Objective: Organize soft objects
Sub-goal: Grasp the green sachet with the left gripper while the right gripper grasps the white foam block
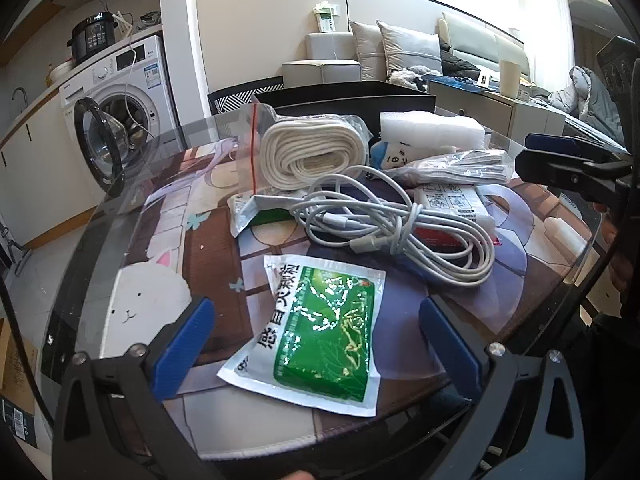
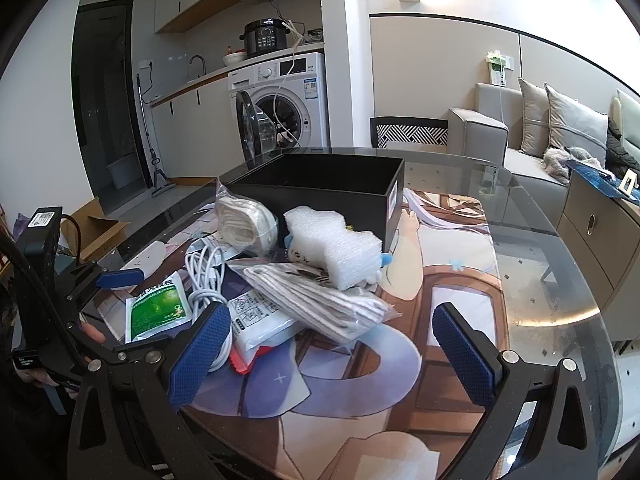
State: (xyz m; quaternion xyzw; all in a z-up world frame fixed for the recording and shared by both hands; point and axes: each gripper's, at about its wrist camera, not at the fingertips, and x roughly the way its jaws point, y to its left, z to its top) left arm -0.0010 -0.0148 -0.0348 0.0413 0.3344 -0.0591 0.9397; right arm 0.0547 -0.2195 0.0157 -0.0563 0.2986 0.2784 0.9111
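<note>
A pile of soft things lies on the round glass table [image 2: 540, 280]. A green medicine sachet [image 1: 320, 336] lies nearest, between the jaws of my open left gripper [image 1: 316, 344], which hovers just before it. Behind it are a coiled white cable [image 1: 396, 224], a bagged roll of white rope [image 1: 312, 152], white foam [image 1: 432, 128], a bagged grey cloth [image 1: 456, 168] and a white packet [image 1: 452, 200]. My right gripper [image 2: 332, 348] is open and empty, near the grey cloth bag [image 2: 320, 300] and white packet [image 2: 260, 316]. An open black box [image 2: 320, 188] stands behind the pile.
The table carries a cartoon mat [image 2: 400, 360] under glass. A washing machine [image 2: 280, 100] with its door open, a sofa [image 2: 540, 132] and a side cabinet [image 2: 600, 232] stand beyond. A cardboard box [image 2: 96, 228] sits on the floor at left.
</note>
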